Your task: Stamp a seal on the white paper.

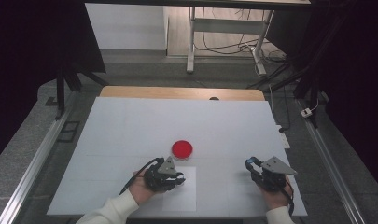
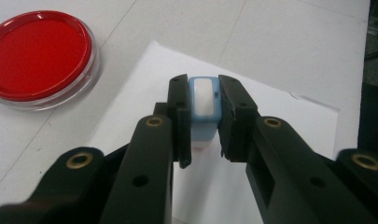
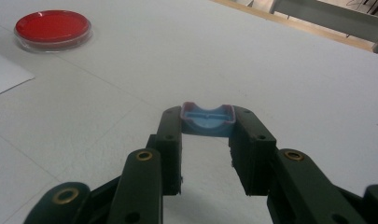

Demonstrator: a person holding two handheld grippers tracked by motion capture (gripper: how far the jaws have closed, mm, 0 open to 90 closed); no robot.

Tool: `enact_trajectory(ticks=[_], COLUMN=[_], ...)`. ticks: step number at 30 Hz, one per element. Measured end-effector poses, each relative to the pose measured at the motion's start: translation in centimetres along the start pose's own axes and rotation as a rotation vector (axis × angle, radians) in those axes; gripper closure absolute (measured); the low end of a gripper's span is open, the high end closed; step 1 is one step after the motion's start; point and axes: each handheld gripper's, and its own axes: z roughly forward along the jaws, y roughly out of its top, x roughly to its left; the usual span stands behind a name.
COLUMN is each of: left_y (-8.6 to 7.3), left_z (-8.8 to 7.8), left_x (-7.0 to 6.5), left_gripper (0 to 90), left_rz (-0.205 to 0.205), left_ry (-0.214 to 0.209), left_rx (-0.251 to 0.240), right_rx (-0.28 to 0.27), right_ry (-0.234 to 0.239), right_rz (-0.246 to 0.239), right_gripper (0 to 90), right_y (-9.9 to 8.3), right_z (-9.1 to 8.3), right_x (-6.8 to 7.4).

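Blue plastic stamp body (image 2: pixel 204 108), rectangular with a white face, is clamped between the left gripper's (image 2: pixel 204 116) matte black fingers above a white paper sheet (image 2: pixel 280 116). Right gripper (image 3: pixel 208 133) fingers pinch a shallow blue cap (image 3: pixel 208 120). Round red ink pad (image 2: pixel 37 51) in clear casing lies on the bench (image 3: pixel 270 70), just beyond the left fingers.

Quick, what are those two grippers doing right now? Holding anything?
Left gripper: shut on a small blue-and-white stamp, over the white paper.
Right gripper: shut on a blue cap.
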Motion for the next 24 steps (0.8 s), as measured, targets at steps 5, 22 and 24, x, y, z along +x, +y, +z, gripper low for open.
enact_trajectory(ticks=[5, 22, 24], left_y=[0.05, -0.13, -0.24], left_z=[0.04, 0.09, 0.06], left_x=[-0.09, -0.37, -0.45], left_gripper=[75.9, 76.2, 76.2], left_rz=[0.003, 0.005, 0.005], left_ry=[0.007, 0.022, 0.026], left_rx=[0.007, 0.007, 0.002], right_rx=[0.000, -0.005, -0.005], right_ry=[0.001, 0.000, 0.000], right_rz=[-0.001, -0.002, -0.002], right_gripper=[65.3, 65.3, 65.3], right_y=[0.01, 0.08, 0.10], right_z=[0.01, -0.11, -0.13], right_x=[0.02, 0.12, 0.15])
